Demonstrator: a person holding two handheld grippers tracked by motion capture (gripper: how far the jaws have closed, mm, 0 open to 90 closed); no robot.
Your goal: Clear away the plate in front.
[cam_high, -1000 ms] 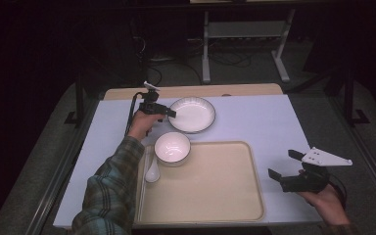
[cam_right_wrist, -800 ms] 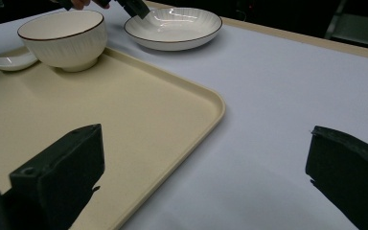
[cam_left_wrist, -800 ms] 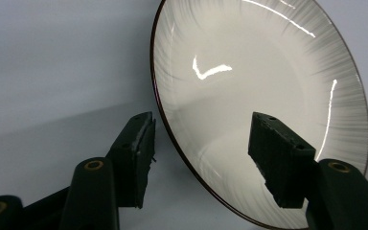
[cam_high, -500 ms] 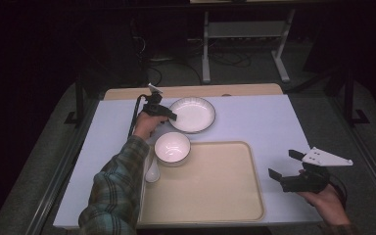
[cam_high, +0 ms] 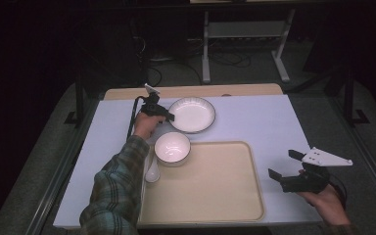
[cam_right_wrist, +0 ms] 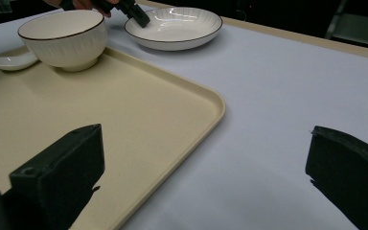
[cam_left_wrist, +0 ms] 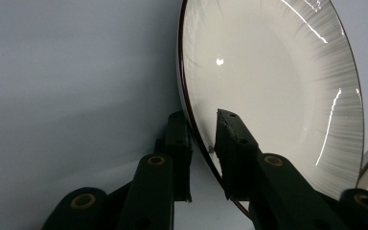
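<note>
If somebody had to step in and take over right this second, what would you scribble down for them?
Left gripper: jaws straddle the near rim of the white plate, one inside, one outside; not clamped yet.
Right gripper: open, holding nothing, beside the tray's right edge.
Tray: the bowl and the spoon sit at its left side.
Plate lies on the white cloth behind the tray.
Left to do, probably: close on the rim and bring the plate to the tray.
</note>
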